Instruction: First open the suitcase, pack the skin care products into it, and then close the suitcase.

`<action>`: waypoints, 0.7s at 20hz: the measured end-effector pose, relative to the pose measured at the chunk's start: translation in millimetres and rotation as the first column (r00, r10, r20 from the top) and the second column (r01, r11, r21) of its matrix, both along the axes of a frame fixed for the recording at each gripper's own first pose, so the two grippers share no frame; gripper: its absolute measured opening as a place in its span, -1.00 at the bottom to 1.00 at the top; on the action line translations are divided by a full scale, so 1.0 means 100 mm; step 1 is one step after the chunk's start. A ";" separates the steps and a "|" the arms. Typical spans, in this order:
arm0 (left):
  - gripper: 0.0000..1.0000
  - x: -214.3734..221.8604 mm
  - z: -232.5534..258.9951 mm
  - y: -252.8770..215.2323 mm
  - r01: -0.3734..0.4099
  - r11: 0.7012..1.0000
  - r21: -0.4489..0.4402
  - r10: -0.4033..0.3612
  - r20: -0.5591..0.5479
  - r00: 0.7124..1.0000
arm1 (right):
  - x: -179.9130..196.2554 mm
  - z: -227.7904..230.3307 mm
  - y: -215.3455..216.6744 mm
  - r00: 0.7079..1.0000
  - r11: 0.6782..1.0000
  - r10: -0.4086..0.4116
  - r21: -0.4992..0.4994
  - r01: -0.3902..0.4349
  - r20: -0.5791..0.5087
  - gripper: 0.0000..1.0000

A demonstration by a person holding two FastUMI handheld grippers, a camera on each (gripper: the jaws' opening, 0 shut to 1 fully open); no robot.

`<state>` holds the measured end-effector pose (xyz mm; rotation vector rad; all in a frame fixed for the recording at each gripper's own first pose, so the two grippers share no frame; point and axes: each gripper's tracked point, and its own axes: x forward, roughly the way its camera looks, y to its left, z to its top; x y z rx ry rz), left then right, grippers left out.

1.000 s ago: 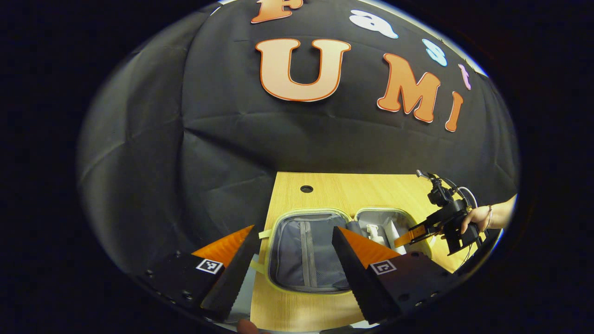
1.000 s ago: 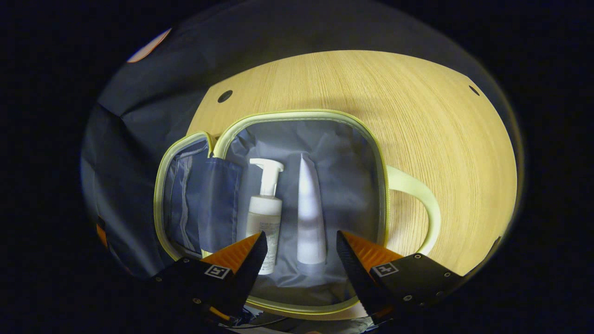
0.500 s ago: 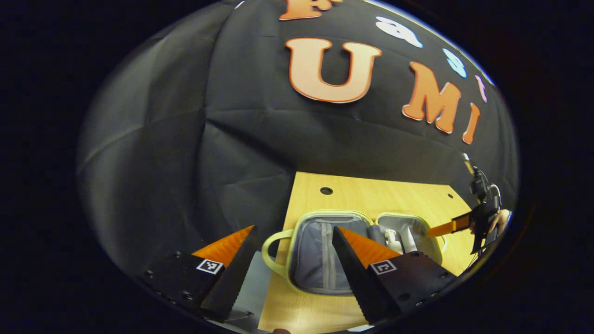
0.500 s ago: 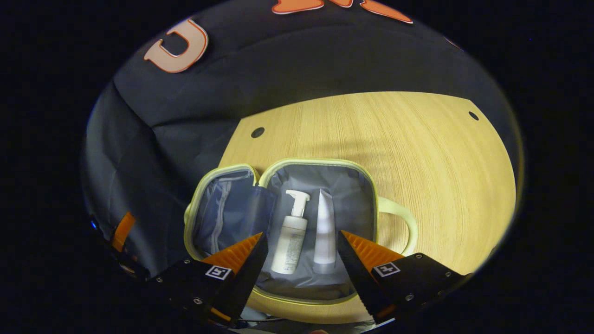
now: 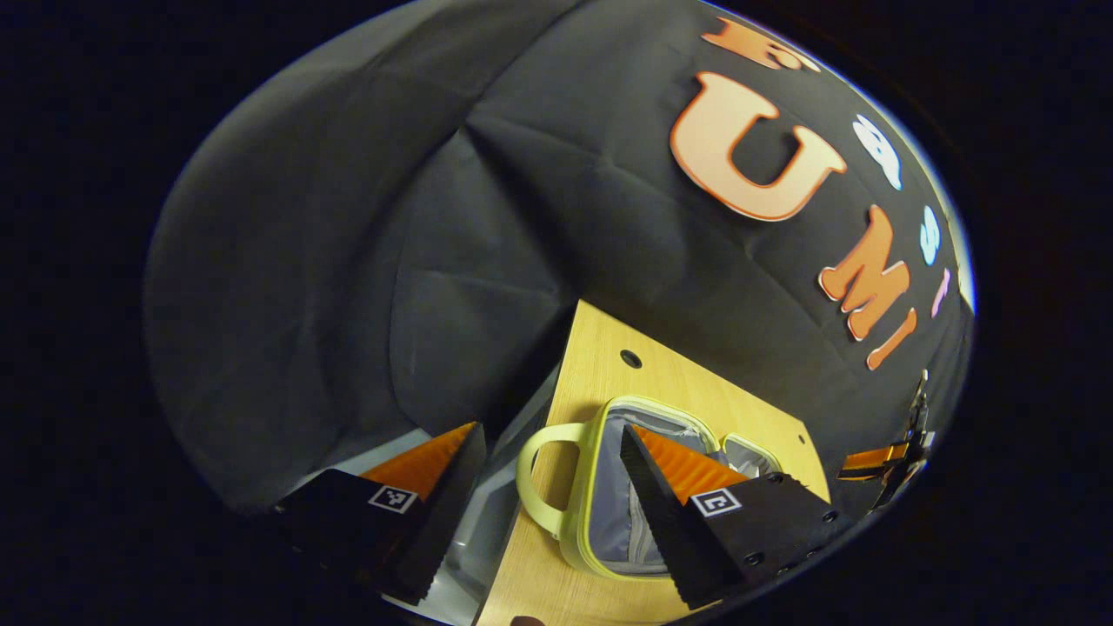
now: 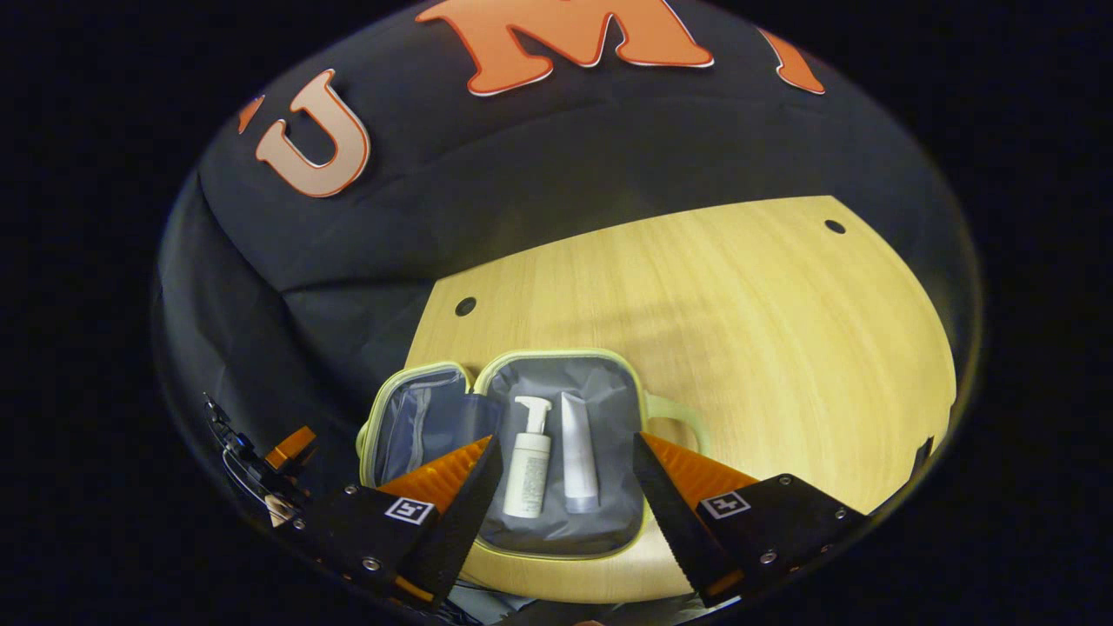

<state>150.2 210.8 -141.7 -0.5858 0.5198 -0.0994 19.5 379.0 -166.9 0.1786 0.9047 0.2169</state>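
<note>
Right gripper (image 6: 567, 487) is hovering wide open, holding nothing, above the open suitcase (image 6: 609, 382) lying on the wooden table (image 6: 739, 304). Pump bottle (image 6: 527, 461) and tube (image 6: 577, 465) are lying side by side inside its right half. Left gripper (image 5: 549, 496) is also gaping wide, empty, near the suitcase's handle (image 5: 539, 474).
</note>
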 end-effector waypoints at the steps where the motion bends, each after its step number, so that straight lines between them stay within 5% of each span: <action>1: 0.96 0.05 -0.10 -0.04 0.006 0.998 -0.057 -0.007 -0.006 1.000 | 0.00 0.04 -0.04 1.000 1.000 -0.020 0.002 0.020 0.012 0.92; 4: 0.96 0.19 -0.36 -0.21 0.013 0.976 -0.218 -0.019 -0.026 0.999 | 0.00 0.15 -0.19 0.998 0.998 -0.055 -0.012 0.056 0.043 0.92; 12: 0.91 0.46 -0.84 -0.34 -0.029 0.899 -0.437 0.010 -0.044 0.999 | -0.06 0.11 -0.30 0.996 0.995 -0.076 -0.055 0.078 0.037 0.92; 13: 0.85 0.47 -0.85 -0.38 -0.030 0.886 -0.463 0.015 -0.037 0.999 | -0.06 0.09 -0.31 0.996 0.995 -0.087 -0.052 0.089 0.030 0.92; 14: 0.48 0.49 -0.89 -0.41 -0.041 0.882 -0.469 0.022 -0.046 0.999 | -0.06 0.09 -0.33 0.995 0.994 -0.094 -0.047 0.095 0.022 0.91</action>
